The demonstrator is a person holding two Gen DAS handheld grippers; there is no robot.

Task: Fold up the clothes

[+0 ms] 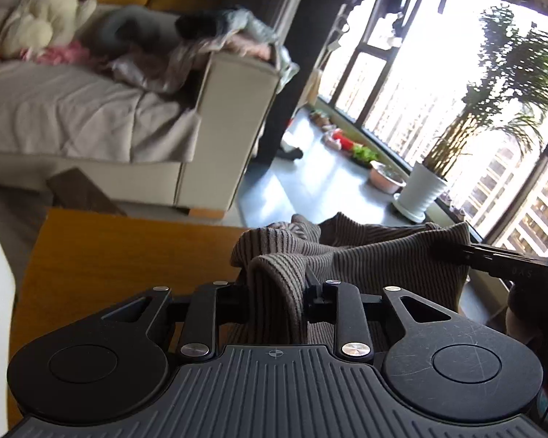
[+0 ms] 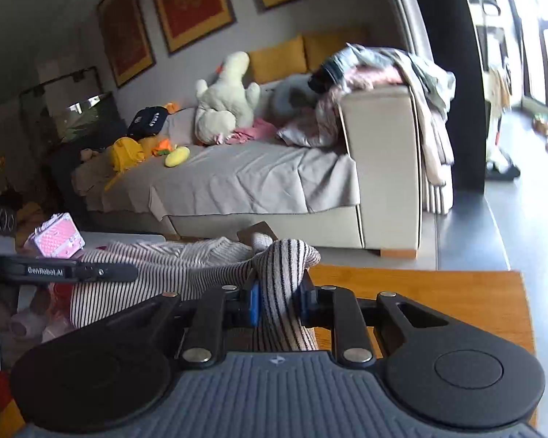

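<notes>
Left gripper [image 1: 276, 292] and right gripper [image 2: 277, 301] each pinch striped garment [image 2: 186, 266] above counter [image 2: 438, 299] — thin bunched grip, uneven pull could slip fabric free.

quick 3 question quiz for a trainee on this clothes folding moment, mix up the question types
1. True or false: both grippers are shut on the striped garment.
2. Which surface lies under the garment? A) sofa B) wooden table C) floor
3. Fill in: the white pot by the window holds a ____.

Key
1. True: the left gripper and right gripper each pinch a bunch of it.
2. B
3. Plant
</notes>
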